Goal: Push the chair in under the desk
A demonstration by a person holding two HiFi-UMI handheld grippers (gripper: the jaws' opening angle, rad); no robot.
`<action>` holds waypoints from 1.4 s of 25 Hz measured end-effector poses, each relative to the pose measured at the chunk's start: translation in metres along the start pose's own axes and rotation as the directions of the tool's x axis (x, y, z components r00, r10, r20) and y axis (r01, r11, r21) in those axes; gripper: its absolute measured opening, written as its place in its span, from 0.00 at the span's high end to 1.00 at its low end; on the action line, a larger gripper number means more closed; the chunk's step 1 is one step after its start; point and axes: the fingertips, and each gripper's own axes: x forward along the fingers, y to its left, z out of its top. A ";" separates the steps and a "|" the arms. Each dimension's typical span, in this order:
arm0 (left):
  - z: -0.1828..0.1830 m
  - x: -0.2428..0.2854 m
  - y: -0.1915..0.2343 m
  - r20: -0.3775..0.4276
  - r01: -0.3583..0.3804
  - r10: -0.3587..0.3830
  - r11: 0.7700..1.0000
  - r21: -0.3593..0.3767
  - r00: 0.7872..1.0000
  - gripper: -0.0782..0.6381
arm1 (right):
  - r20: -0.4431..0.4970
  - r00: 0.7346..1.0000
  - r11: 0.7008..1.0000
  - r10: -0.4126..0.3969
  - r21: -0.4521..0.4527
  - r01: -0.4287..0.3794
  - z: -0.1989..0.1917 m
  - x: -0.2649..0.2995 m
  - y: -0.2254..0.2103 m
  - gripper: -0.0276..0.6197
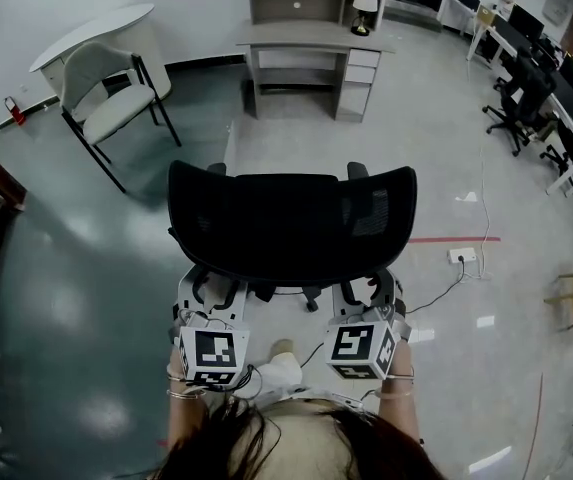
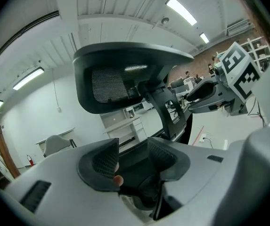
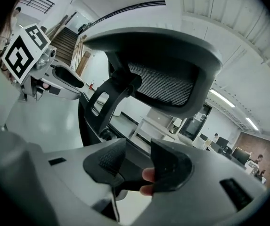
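Note:
A black mesh office chair (image 1: 291, 228) stands in the middle of the floor with its back toward me. The grey desk (image 1: 311, 38) with drawers is well beyond it, at the far wall. My left gripper (image 1: 209, 298) and right gripper (image 1: 366, 296) sit low behind the chair's back, one at each side. In the left gripper view the left gripper (image 2: 131, 157) stands open, a dark part of the chair showing in the gap, the headrest (image 2: 120, 79) above. In the right gripper view the right gripper (image 3: 137, 164) is open too, under the headrest (image 3: 167, 74).
A white chair with black legs (image 1: 116, 93) and a round white table (image 1: 91, 33) stand at the back left. Rows of desks and office chairs (image 1: 546, 88) line the right side. A power strip with its cable (image 1: 461, 256) and a red floor line (image 1: 456, 239) lie right of the chair.

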 end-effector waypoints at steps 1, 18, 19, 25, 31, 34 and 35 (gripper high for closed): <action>0.000 0.002 0.001 -0.004 0.001 -0.001 1.000 0.005 1.000 0.64 | -0.004 1.000 1.000 0.000 -0.006 0.000 0.000 0.002 0.000 0.72; -0.022 0.043 0.000 -0.110 0.003 0.022 0.975 0.220 0.994 0.58 | -0.095 0.995 0.992 0.017 -0.121 -0.028 -0.024 0.033 0.000 0.60; -0.023 0.044 0.000 -0.111 0.008 0.017 0.975 0.220 0.994 0.58 | -0.101 0.995 0.991 0.021 -0.126 -0.033 -0.026 0.035 0.001 0.60; -0.031 0.048 0.000 -0.158 0.067 -0.026 0.964 0.257 0.987 0.57 | -0.113 0.993 0.990 0.038 -0.134 -0.053 -0.026 0.042 0.006 0.59; -0.037 0.054 0.000 -0.175 0.086 -0.037 0.956 0.281 0.984 0.56 | -0.130 0.989 0.987 0.064 -0.138 -0.082 -0.027 0.047 0.007 0.59; -0.036 0.055 0.000 -0.177 0.092 -0.041 0.953 0.287 0.983 0.56 | -0.137 0.988 0.985 0.076 -0.144 -0.096 -0.027 0.049 0.007 0.59; -0.036 0.055 0.000 -0.178 0.090 -0.039 0.953 0.290 0.983 0.56 | -0.137 0.987 0.984 0.080 -0.146 -0.100 -0.028 0.049 0.007 0.59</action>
